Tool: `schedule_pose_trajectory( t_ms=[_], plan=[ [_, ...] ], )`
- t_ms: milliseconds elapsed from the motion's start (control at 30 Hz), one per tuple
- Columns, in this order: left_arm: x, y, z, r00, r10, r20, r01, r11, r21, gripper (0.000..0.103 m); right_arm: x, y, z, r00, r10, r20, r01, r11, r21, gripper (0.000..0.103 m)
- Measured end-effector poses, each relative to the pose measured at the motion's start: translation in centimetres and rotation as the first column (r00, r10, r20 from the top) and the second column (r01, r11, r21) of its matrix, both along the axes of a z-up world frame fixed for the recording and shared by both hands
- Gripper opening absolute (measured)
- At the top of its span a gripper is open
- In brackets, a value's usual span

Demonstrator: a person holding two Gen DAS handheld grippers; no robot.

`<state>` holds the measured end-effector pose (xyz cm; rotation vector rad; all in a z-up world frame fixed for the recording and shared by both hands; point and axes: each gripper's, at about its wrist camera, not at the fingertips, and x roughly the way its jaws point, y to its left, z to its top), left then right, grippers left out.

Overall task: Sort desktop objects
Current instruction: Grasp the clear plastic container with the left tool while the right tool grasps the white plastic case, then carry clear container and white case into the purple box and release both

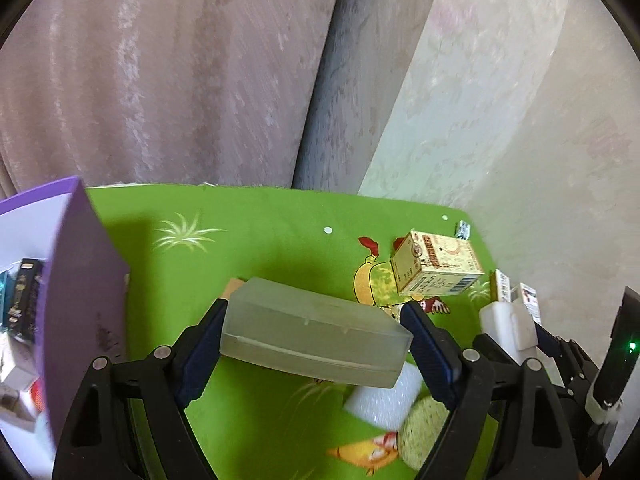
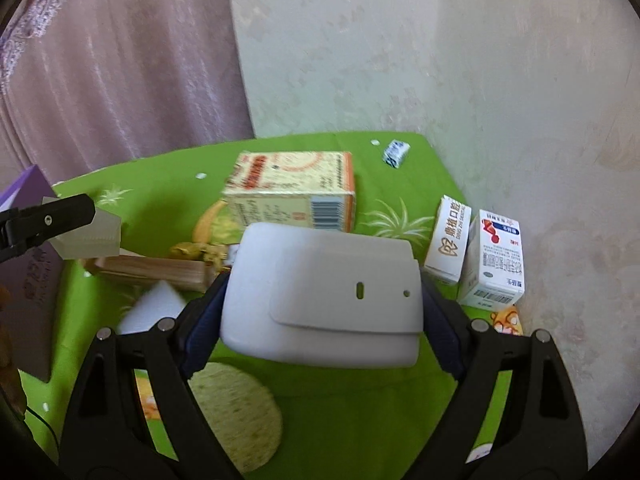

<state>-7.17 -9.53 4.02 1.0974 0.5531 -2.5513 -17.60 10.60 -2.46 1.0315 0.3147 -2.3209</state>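
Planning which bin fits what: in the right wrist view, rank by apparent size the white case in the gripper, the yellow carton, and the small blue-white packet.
1. White case, though nearness to the camera inflates it.
2. Yellow carton.
3. Blue-white packet, far back.

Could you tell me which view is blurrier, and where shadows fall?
Right wrist view: slight motion blur on the yellow box and round pad. Left wrist view: sharper; the purple box shadows the green mat; both bend at the fisheye edges.
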Motion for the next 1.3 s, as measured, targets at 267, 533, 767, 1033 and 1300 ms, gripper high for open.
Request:
schedule_pose_trajectory(
  t_ms=[267,533,767,1033,1300],
  plan=[
    [4.2,-1.0,2.9,0.997,0.034,-0.076,-0.034,0.999,-0.01,0.085,3.8,-1.5,3.1,0.997,0.066,-0.047,-0.068,0.997,-0.03,0.089],
    [8.5,-3.6,5.0,0.984,0.103,-0.143,-0.106,0.994,-0.009,0.085,6.6,-4.2,5.0,0.987,0.14,-0.075,-0.144,0.989,-0.047,0.089],
    [12.5,-7.0,6.4,0.962,0.194,-0.193,-0.2,0.98,-0.009,0.085,9.7,-7.1,7.1,0.966,0.23,-0.117,-0.238,0.969,-0.059,0.089],
    [17.1,-11.2,6.2,0.92,0.318,-0.227,-0.323,0.946,0.018,0.085,14.3,-11.6,8.3,0.917,0.368,-0.154,-0.381,0.923,-0.061,0.089],
    [21.2,-14.4,5.8,0.872,0.417,-0.257,-0.421,0.906,0.042,0.085,18.5,-15.8,8.7,0.856,0.485,-0.182,-0.502,0.863,-0.061,0.089]
  ],
)
